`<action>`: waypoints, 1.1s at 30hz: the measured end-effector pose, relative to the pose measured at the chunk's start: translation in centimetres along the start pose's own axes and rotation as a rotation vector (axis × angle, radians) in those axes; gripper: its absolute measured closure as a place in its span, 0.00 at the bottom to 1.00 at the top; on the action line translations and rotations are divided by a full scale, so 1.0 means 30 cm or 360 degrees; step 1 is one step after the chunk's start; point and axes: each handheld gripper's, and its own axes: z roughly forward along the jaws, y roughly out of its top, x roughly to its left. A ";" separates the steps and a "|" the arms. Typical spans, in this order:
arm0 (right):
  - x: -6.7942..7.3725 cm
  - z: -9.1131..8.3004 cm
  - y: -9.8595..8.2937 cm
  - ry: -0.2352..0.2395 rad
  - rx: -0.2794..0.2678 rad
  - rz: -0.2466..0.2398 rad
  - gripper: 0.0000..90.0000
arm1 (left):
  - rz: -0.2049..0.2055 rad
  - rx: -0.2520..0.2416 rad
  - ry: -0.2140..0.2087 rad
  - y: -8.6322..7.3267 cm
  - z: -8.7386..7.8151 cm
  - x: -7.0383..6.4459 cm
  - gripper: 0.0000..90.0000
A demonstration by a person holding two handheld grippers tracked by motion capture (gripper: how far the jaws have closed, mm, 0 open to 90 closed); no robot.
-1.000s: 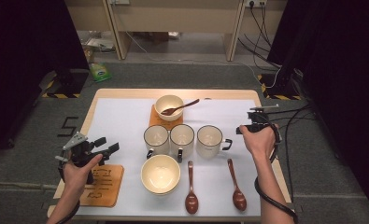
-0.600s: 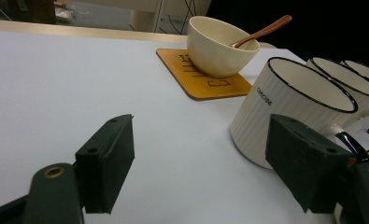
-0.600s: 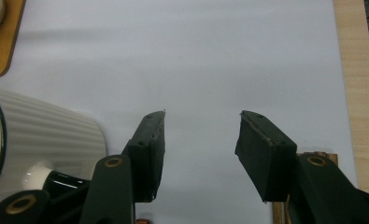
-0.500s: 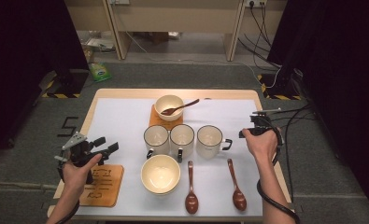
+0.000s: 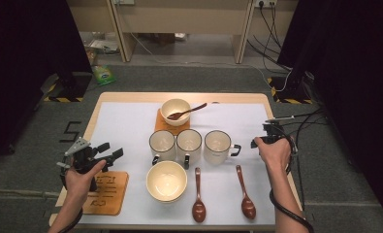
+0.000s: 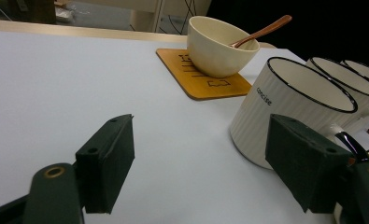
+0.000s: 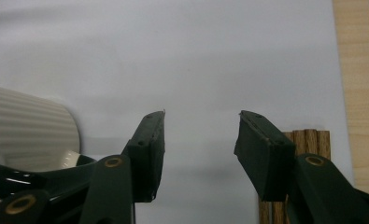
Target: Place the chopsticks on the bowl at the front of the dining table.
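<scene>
My left gripper [image 5: 110, 149] hovers open over the mat's left side, above a wooden coaster [image 5: 106, 191]. In the left gripper view its jaws stand wide apart [image 6: 198, 163], nothing between them, facing the nearest ribbed white mug [image 6: 294, 107] and a cream bowl [image 6: 219, 46] holding a brown spoon [image 6: 264, 30]. My right gripper [image 5: 272, 127] is held at the mat's right edge, just right of the third mug [image 5: 217, 145]. Its jaws are open [image 7: 201, 140] over bare white mat, with that mug [image 7: 28, 126] at the left.
Three mugs stand in a row mid-table. An empty cream bowl [image 5: 167, 180] and two brown spoons [image 5: 199, 199] [image 5: 245, 194] lie in front of them. A slatted wooden piece [image 7: 308, 137] lies by the table's wooden right edge [image 7: 357, 93].
My right hand has drifted slightly to the right. The left gripper and all the tableware stay where they were.
</scene>
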 end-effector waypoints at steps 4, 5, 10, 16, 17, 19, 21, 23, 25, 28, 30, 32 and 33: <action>-0.010 0.011 -0.006 -0.0008 0.0017 0.0008 0.57 | 0.0002 0.0000 -0.0002 0.000 0.001 0.000 0.26; -0.011 0.014 -0.007 -0.0006 0.0020 0.0013 0.57 | 0.0002 0.0000 -0.0002 0.000 0.001 0.000 0.26; -0.019 0.023 -0.008 -0.0020 0.0037 0.0014 0.57 | -0.0001 -0.0004 0.0000 0.001 -0.003 0.002 0.26; -0.032 0.038 -0.013 -0.0047 0.0059 0.0018 0.56 | 0.0000 -0.0002 -0.0003 0.001 -0.002 0.000 0.26; -0.034 0.040 -0.014 -0.0049 0.0063 0.0017 0.56 | 0.0001 -0.0002 -0.0003 0.001 -0.001 0.000 0.26; -0.040 0.045 -0.017 -0.0060 0.0068 0.0016 0.56 | 0.0000 -0.0002 -0.0002 0.001 -0.001 0.001 0.26; -0.046 0.050 -0.018 -0.0062 0.0076 0.0019 0.56 | 0.0000 -0.0002 -0.0002 0.001 -0.001 0.001 0.26; -0.048 0.053 -0.021 -0.0062 0.0079 0.0022 0.56 | -0.0001 -0.0001 -0.0002 0.000 -0.001 0.001 0.26; -0.047 0.054 -0.021 -0.0062 0.0083 0.0024 0.57 | -0.0002 0.0000 -0.0003 0.000 0.000 0.000 0.26; -0.049 0.057 -0.022 -0.0064 0.0084 0.0015 0.57 | -0.0001 0.0002 -0.0004 -0.001 0.001 -0.001 0.26; -0.049 0.059 -0.023 -0.0066 0.0090 0.0016 0.57 | -0.0001 0.0000 -0.0004 -0.001 0.001 -0.001 0.26; -0.050 0.062 -0.023 -0.0066 0.0091 0.0017 0.57 | -0.0002 -0.0001 -0.0003 0.000 0.000 0.000 0.26; -0.051 0.062 -0.024 -0.0066 0.0094 0.0014 0.57 | -0.0002 -0.0001 -0.0003 0.000 0.000 0.000 0.26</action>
